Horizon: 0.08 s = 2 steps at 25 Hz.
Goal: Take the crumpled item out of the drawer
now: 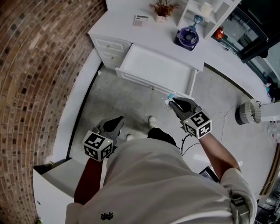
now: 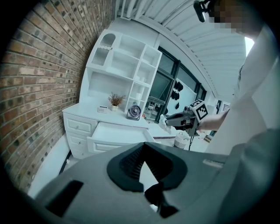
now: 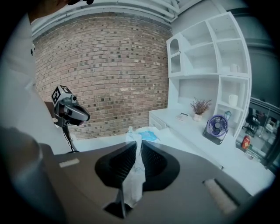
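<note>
A: Crumpled white item, thin and plastic-looking with a pale blue bit at its far end — where is it?

B: Outside the open white drawer. It hangs in the air over the grey floor, just beside the drawer's front panel, near its right corner.

A: Held by what?

B: The right gripper. Its own view shows both dark ribbed jaws pressed onto the item. A strip of it runs down between them, and the crumpled end pokes out past the tips.

A: And the left gripper?

B: It is lower in the head view, well apart from the drawer and near the person's white shoe. Its jaws meet at the tips with nothing between them.

A: What's around?

B: The drawer is pulled out of a white desk that stands by a red-brown brick wall. On the desktop are a round purple fan, a small pot of dried plant and a small flat white card-like thing — I can't tell what that is. A white shelf unit rises at the back. A white ribbed basket stands on the floor to the right, apart from the right gripper.
</note>
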Available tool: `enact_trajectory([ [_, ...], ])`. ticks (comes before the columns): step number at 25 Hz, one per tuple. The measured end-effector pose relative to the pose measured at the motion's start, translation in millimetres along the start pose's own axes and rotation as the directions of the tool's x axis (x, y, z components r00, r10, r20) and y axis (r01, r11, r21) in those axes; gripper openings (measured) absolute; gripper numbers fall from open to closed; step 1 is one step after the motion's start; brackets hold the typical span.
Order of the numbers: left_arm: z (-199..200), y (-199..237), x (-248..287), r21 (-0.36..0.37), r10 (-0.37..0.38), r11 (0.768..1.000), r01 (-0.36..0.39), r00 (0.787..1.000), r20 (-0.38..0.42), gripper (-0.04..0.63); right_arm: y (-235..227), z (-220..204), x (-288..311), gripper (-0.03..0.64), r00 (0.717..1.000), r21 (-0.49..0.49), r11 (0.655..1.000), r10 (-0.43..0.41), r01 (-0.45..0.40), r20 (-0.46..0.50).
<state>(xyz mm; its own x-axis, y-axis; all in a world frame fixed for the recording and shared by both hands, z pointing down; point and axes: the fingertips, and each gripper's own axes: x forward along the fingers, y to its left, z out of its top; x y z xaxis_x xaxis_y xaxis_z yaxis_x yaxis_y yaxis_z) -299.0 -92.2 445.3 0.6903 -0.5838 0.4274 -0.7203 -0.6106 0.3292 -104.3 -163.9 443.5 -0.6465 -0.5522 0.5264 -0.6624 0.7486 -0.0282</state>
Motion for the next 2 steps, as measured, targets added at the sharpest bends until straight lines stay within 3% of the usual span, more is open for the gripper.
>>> enact_trajectory([
  [2,7.1,3.3,10.4,-0.001,0.006,1.0,-0.006,1.0,0.003,0.006,-12.6,2.5,2.6,0.049,1.0,-0.007,1.0,0.006,-0.006,-0.001],
])
